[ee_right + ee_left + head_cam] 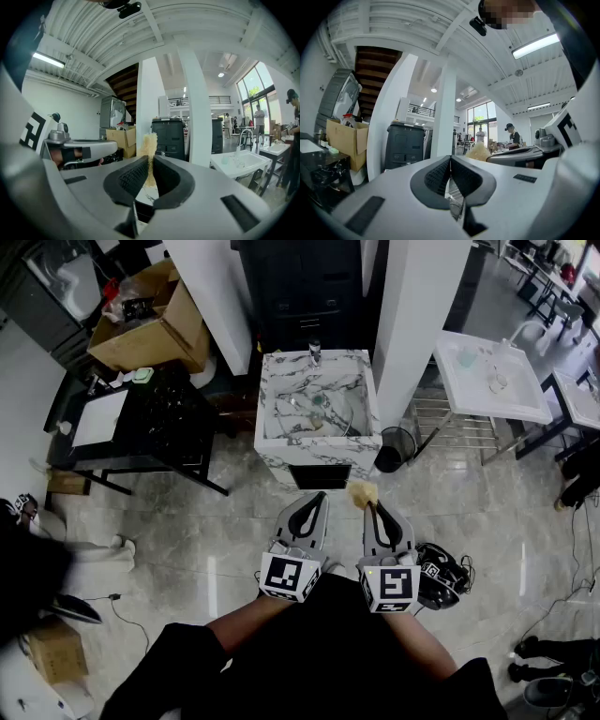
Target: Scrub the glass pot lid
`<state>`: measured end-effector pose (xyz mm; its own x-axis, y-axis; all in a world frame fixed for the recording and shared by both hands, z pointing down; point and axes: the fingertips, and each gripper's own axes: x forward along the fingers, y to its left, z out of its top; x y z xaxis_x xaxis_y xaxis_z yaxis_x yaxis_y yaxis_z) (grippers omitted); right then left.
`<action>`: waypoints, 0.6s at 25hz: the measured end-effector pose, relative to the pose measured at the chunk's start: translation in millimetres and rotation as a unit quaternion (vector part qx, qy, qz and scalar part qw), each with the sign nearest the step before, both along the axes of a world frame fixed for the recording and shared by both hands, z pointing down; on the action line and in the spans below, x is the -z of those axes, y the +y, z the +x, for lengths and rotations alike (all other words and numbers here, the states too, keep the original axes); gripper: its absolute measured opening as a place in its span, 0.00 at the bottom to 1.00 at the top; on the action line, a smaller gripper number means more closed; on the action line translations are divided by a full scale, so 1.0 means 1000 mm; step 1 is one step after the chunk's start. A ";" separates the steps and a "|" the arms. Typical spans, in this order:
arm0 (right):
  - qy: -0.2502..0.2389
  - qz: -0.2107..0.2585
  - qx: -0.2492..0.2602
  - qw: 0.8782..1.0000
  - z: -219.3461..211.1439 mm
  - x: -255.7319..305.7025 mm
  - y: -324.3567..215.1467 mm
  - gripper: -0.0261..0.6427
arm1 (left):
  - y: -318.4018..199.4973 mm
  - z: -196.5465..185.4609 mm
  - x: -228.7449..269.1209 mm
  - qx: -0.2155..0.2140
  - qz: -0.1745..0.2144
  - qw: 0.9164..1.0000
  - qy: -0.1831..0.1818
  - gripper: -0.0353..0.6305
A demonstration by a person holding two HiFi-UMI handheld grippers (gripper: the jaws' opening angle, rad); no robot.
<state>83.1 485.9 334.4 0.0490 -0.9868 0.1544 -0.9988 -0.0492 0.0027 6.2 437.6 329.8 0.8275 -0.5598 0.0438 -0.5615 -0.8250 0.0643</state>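
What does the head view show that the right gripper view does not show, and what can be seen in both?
Only the head view: the inside of the marble sink, where what seems to be the glass pot lid lies.
Only the right gripper view: the ceiling light strip and the tall window.
Both: the right gripper with its jaws shut on a yellow sponge, the left gripper beside it, the cardboard box and the white basin.
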 end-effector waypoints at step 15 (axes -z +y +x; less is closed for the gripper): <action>-0.051 0.016 0.003 0.999 0.003 -0.004 0.010 0.12 | 0.002 -0.032 -0.010 0.052 -0.019 0.998 -0.010 0.08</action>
<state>86.4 495.6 338.4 0.0287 -0.9915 0.1271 -0.9940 -0.0417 -0.1012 -26.0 439.5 340.0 0.7632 -0.6410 0.0820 -0.6461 -0.7587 0.0825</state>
